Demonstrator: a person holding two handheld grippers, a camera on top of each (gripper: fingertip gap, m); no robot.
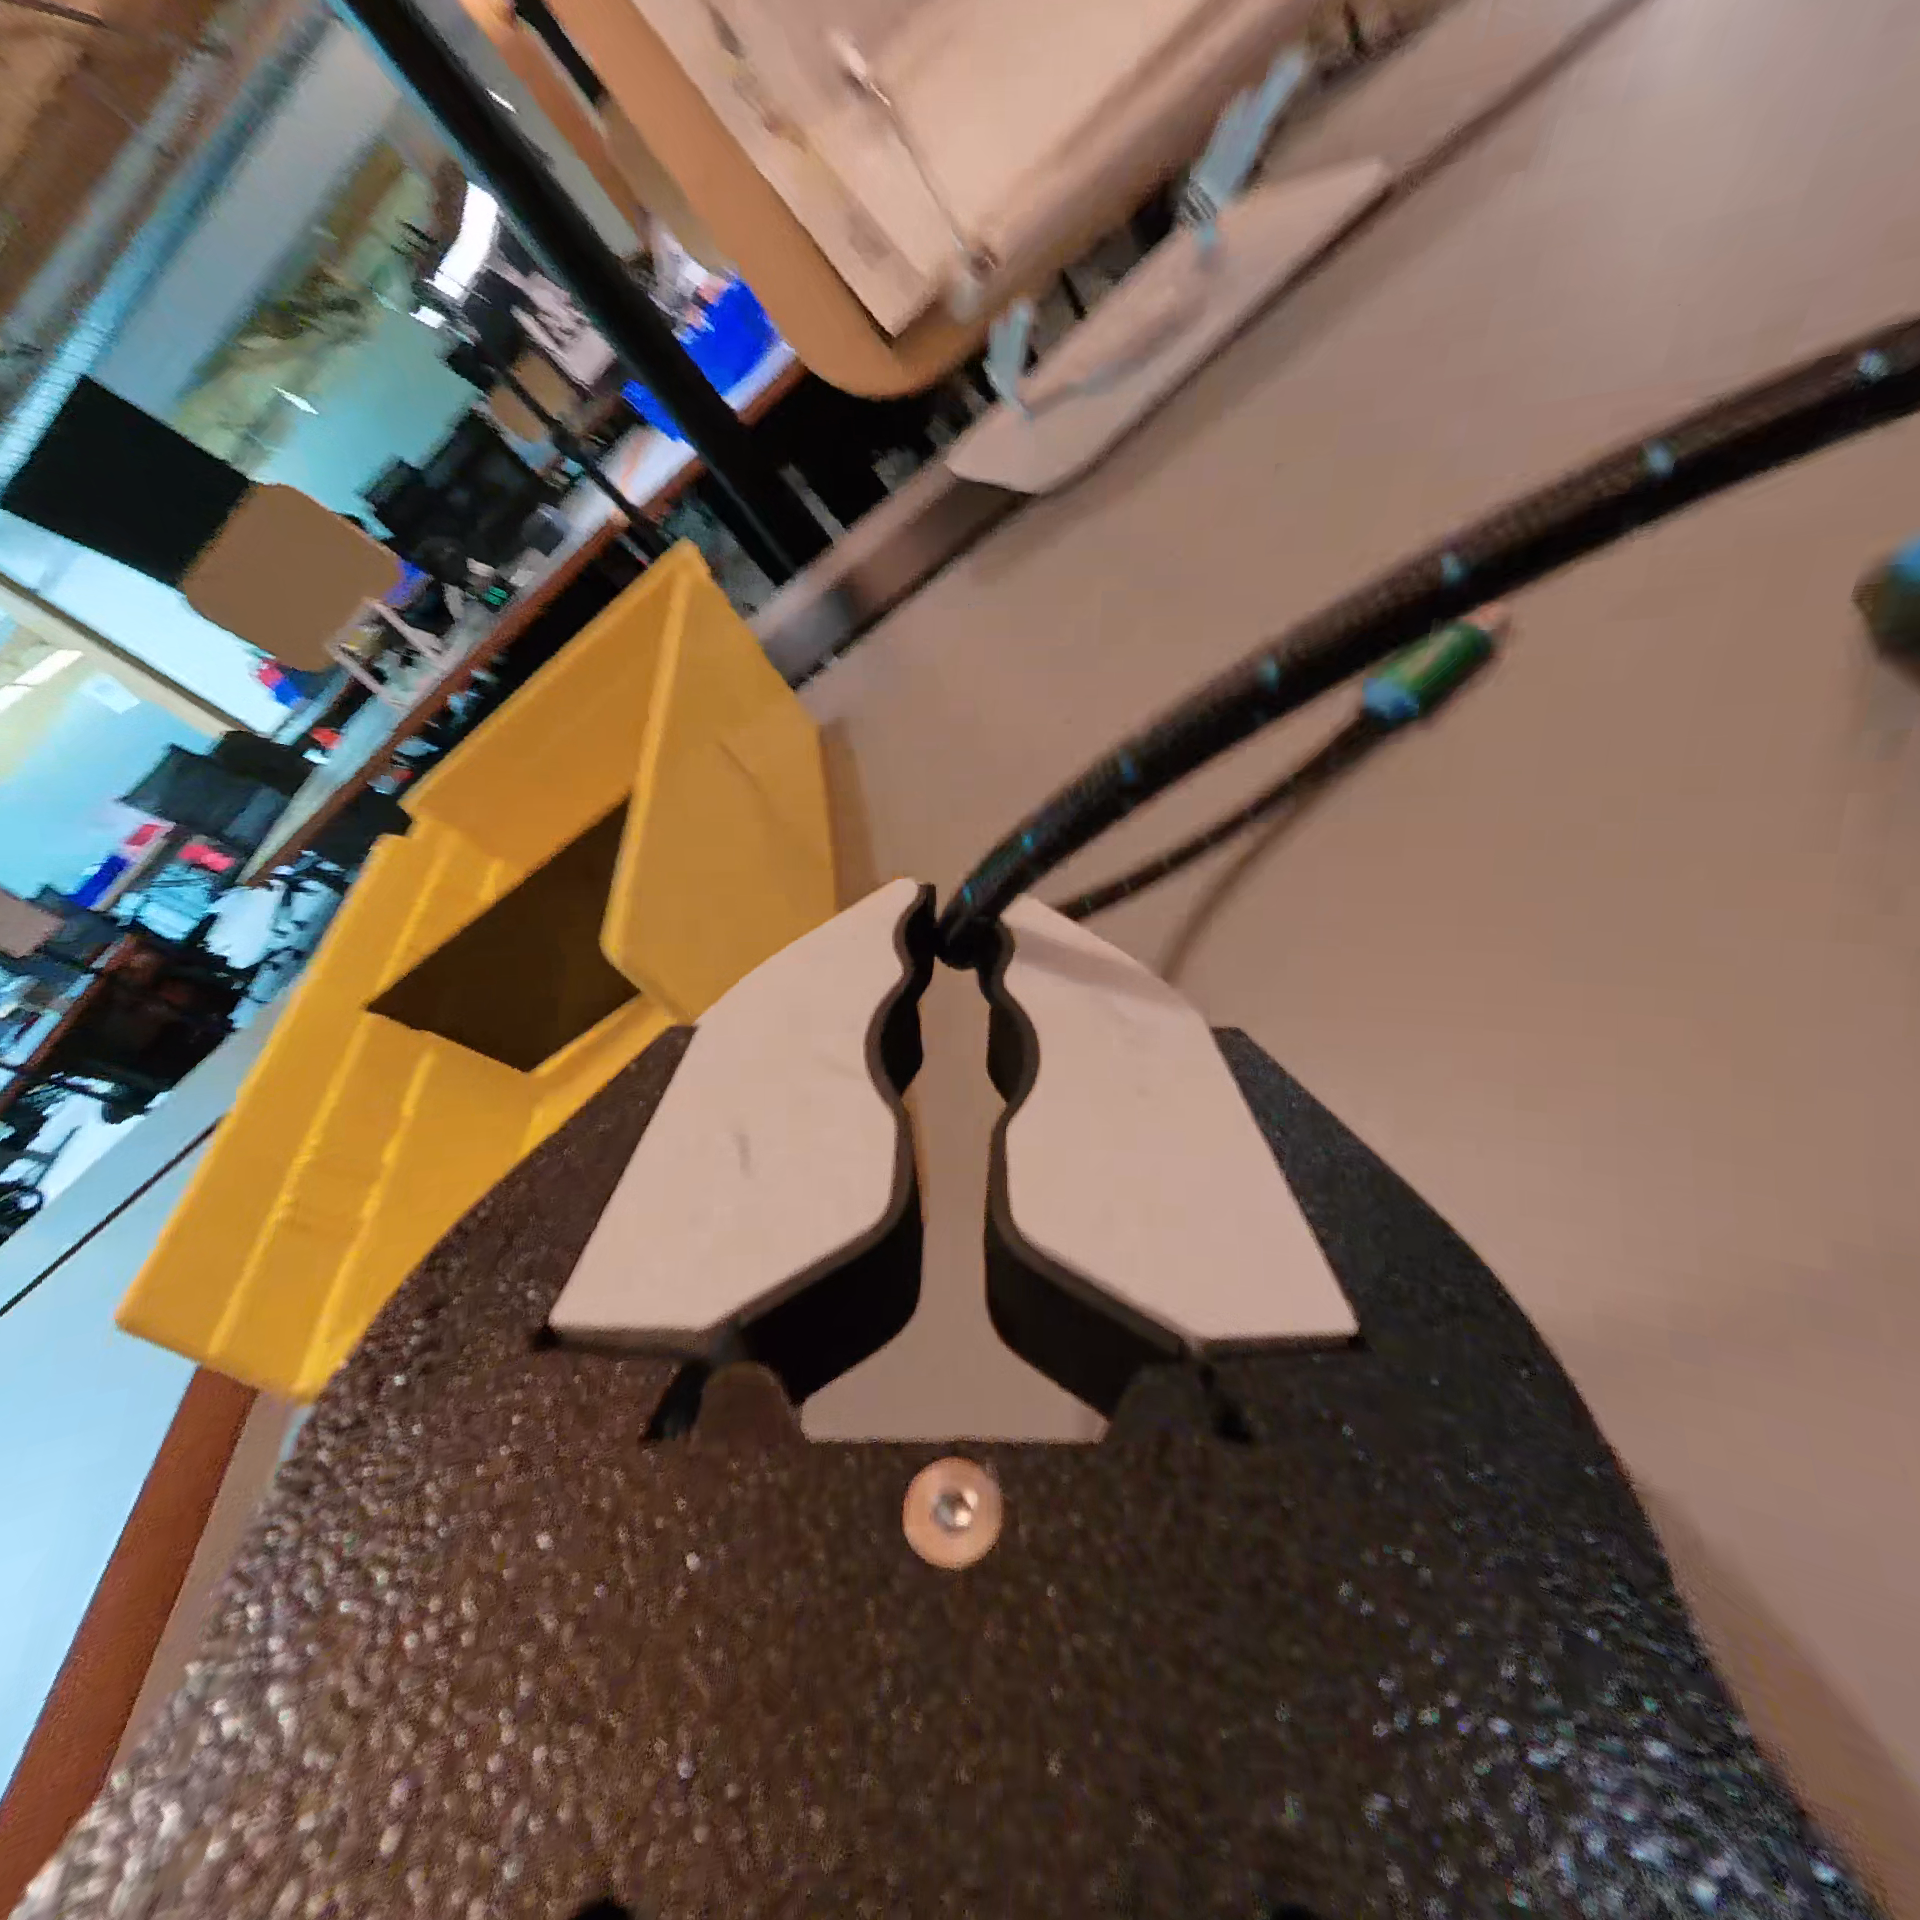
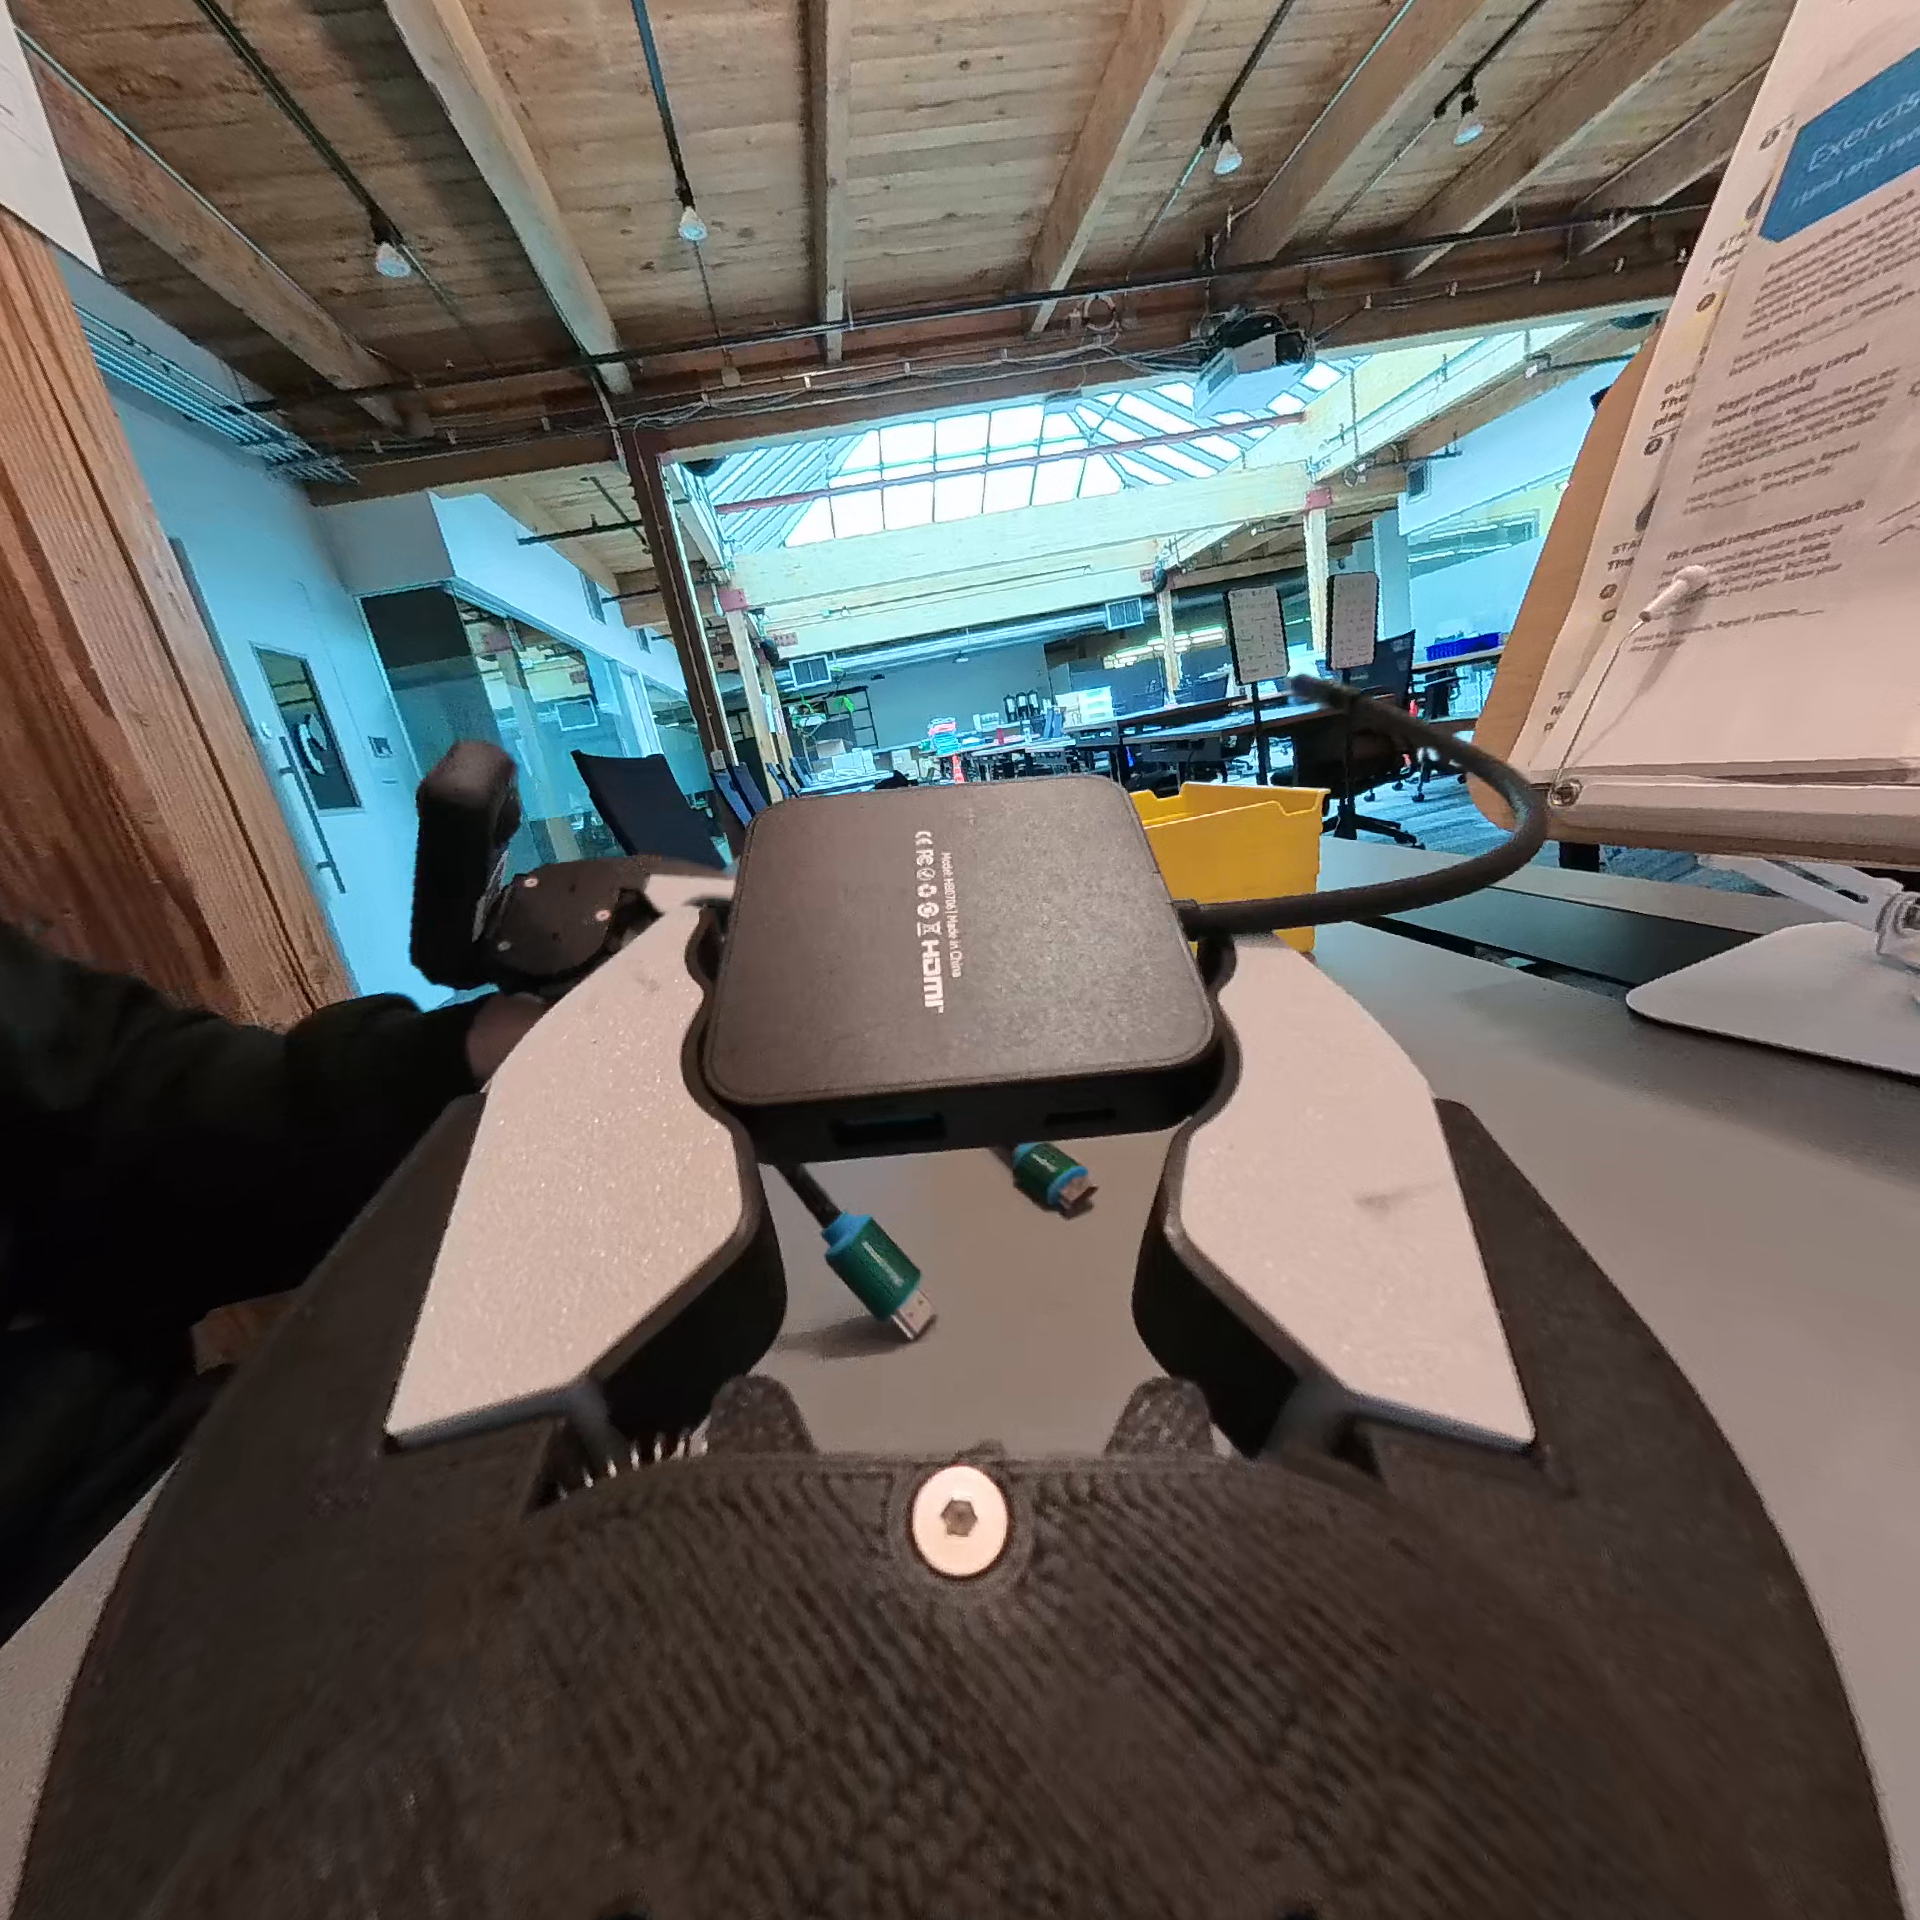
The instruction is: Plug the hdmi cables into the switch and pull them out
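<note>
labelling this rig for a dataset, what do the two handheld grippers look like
Both match: the left gripper and right gripper have a rough black printed body with a silver hex screw in the middle, and two flat pale grey fingers with wavy black inner edges. A black sleeve shows beside the right one.

Grey table (image 2: pixel 1662 1195) — yellow bin (image 2: pixel 1236 862), two green-tipped cable plugs (image 2: pixel 878 1273), a document stand's base (image 2: pixel 1797 997).

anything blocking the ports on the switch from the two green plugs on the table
Nothing visible does. The right gripper holds the switch by its sides, so the port edge facing the camera is open. Both green plugs lie loose on the table just below it.
</note>
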